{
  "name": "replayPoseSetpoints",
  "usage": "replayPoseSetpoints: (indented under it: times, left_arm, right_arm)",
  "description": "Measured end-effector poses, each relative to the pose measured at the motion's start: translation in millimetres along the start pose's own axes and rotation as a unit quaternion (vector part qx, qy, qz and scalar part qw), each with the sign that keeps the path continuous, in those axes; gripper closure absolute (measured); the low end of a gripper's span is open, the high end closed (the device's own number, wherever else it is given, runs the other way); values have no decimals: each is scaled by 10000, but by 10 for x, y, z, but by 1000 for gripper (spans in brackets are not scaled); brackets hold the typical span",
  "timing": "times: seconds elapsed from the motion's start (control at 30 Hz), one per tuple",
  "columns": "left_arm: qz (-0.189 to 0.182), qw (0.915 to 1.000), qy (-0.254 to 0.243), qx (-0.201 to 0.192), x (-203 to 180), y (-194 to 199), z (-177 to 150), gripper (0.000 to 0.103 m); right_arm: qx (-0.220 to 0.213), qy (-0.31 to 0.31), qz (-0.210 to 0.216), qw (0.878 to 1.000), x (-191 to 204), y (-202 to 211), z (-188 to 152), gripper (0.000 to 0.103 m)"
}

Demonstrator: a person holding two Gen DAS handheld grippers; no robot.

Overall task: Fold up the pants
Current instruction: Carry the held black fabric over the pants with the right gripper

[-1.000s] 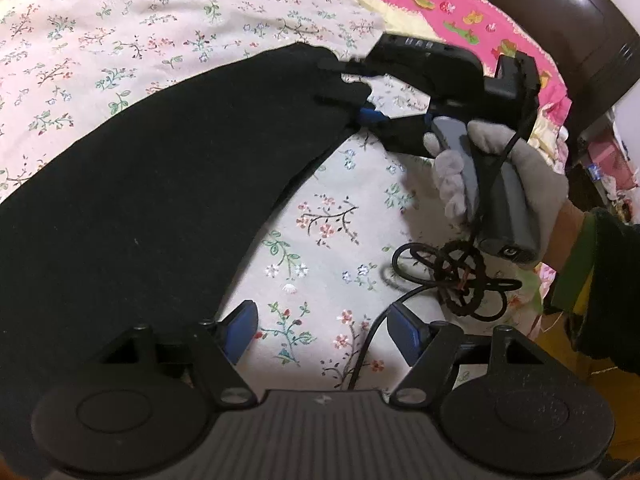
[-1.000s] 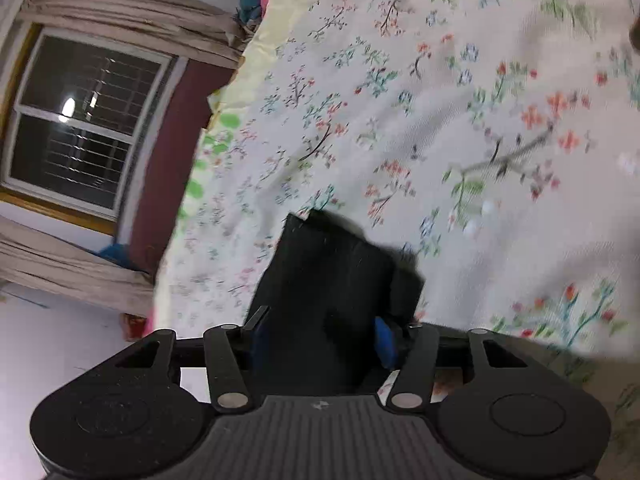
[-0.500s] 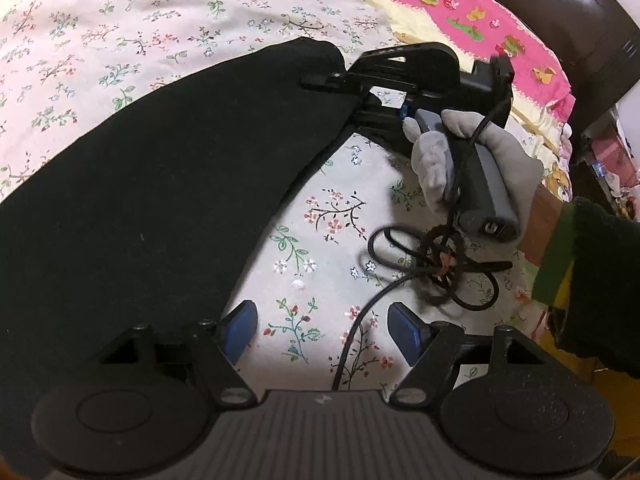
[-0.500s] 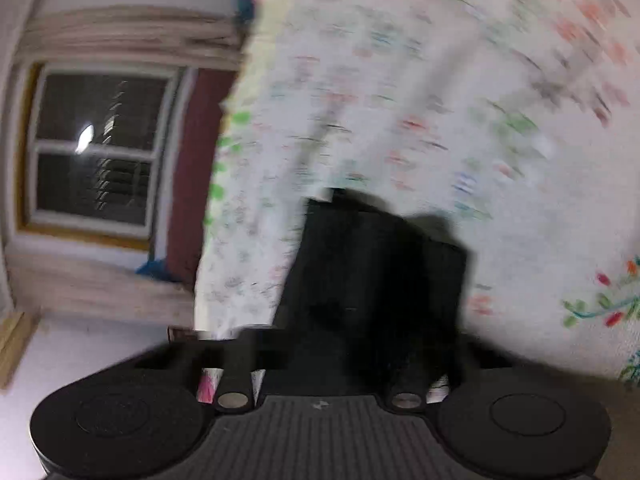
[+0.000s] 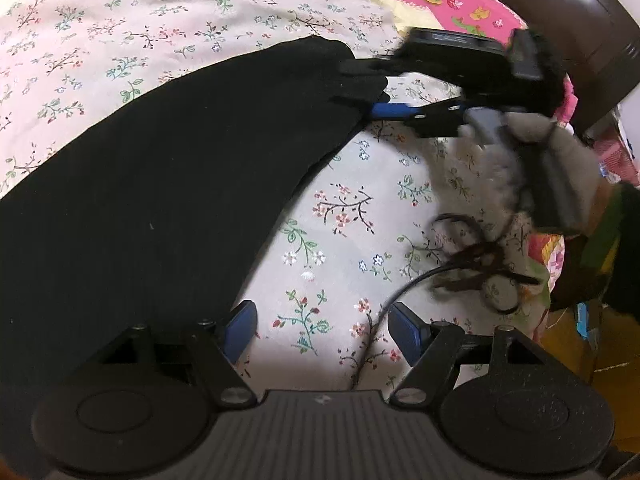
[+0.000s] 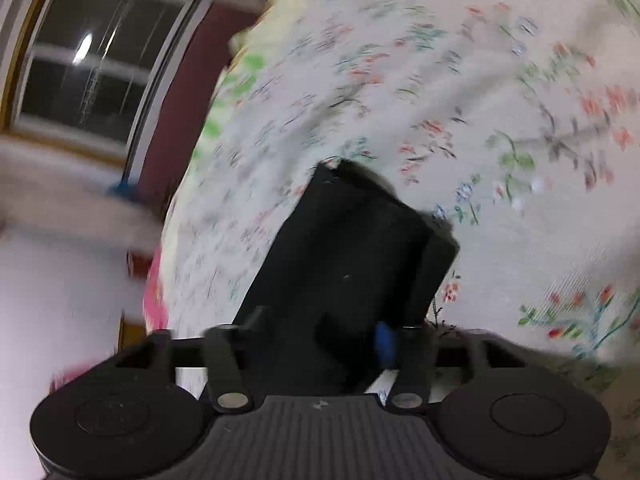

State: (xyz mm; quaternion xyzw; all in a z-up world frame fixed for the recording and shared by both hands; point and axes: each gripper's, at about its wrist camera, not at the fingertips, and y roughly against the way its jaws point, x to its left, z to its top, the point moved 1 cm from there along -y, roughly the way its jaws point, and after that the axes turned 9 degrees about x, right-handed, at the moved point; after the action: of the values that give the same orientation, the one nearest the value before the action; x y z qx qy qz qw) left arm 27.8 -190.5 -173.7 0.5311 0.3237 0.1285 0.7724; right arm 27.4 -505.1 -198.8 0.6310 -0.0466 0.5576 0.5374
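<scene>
pants (image 5: 168,184): black, flat on the floral bedsheet (image 5: 344,240), one narrow end stretched toward my right gripper so it can be carried over for a fold, I judge
right gripper (image 5: 374,98): at that narrow end, cloth between my fingers; my jaws have just been opening, half apart, and through the blur I cannot tell whether the pads press on it
right view: the pants (image 6: 344,264) run up from between my jaws, hem end farthest out
left gripper (image 5: 324,326): jaws wide, nothing in them, over bare sheet just beside the pants' edge, waiting its turn
cable (image 5: 460,268): coiled on the sheet under the gloved hand (image 5: 560,168), clear of the cloth
</scene>
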Motion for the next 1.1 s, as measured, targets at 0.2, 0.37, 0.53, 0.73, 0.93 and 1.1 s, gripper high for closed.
replayPoseSetpoints:
  times: [0.2, 0.37, 0.53, 0.73, 0.93, 1.1]
  left_arm:
    - [-4, 10000, -16, 41, -92, -94, 84, 23]
    - [52, 9998, -45, 177, -209, -228, 195, 23]
    - [67, 9996, -44, 274, -325, -341, 351, 23]
    - [57, 9993, -139, 338, -433, -412, 505, 23]
    - [48, 9996, -165, 233, -432, -370, 488, 22]
    - [-34, 9999, -27, 107, -338, -322, 330, 22]
  right_arm:
    - [516, 1284, -384, 9896, 6, 287, 443, 44]
    - [1408, 1678, -167, 9756, -279, -98, 885, 45]
    - [1902, 1325, 869, 9689, -407, -363, 1117, 45]
    - [2554, 1277, 1509, 9464, -268, -664, 1050, 46]
    - [2574, 1002, 658, 9589, -228, -683, 966, 103]
    - [2295, 1379, 471, 9623, 187, -496, 706, 103]
